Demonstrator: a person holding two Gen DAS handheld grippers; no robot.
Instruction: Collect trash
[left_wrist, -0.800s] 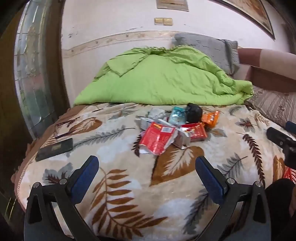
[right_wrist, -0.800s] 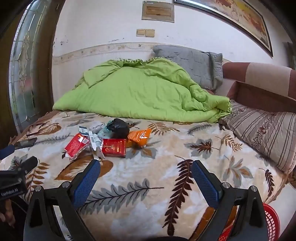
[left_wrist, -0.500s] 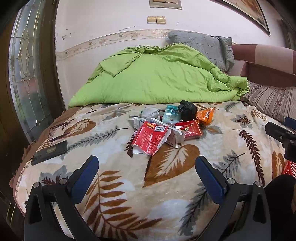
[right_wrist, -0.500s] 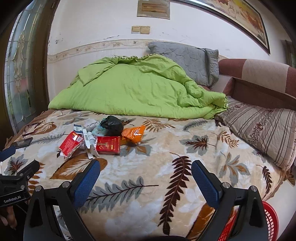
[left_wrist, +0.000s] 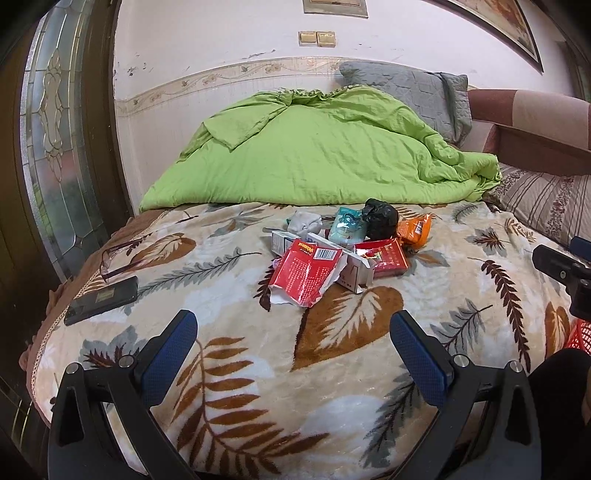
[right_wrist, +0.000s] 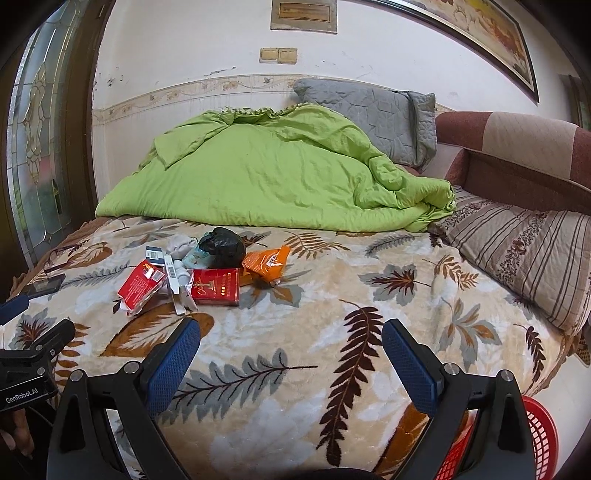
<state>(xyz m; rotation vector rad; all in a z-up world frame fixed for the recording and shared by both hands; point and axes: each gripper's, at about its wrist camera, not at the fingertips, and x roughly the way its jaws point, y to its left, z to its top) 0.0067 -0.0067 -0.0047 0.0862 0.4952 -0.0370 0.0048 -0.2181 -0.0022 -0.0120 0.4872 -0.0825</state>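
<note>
A pile of trash lies mid-bed on the leaf-print blanket (left_wrist: 332, 369): a torn red packet (left_wrist: 304, 273), a white carton (left_wrist: 347, 266), a red box (left_wrist: 384, 256), an orange wrapper (left_wrist: 415, 229), a black crumpled bag (left_wrist: 380, 218), a teal packet (left_wrist: 345, 225) and a grey wad (left_wrist: 304, 221). The right wrist view shows the same red packet (right_wrist: 142, 282), red box (right_wrist: 216, 286), orange wrapper (right_wrist: 267, 262) and black bag (right_wrist: 223, 245). My left gripper (left_wrist: 293, 343) is open and empty, short of the pile. My right gripper (right_wrist: 291, 354) is open and empty, right of the pile.
A red mesh basket (right_wrist: 539, 439) stands off the bed's near right corner. A black phone (left_wrist: 101, 301) and glasses (left_wrist: 118, 258) lie at the bed's left edge. A green quilt (left_wrist: 314, 151), a grey pillow (left_wrist: 406, 88) and a striped pillow (right_wrist: 524, 254) lie behind.
Both grippers have shifted slightly, so the pile sits a little nearer and lower in both views. Nothing on the bed has moved.
</note>
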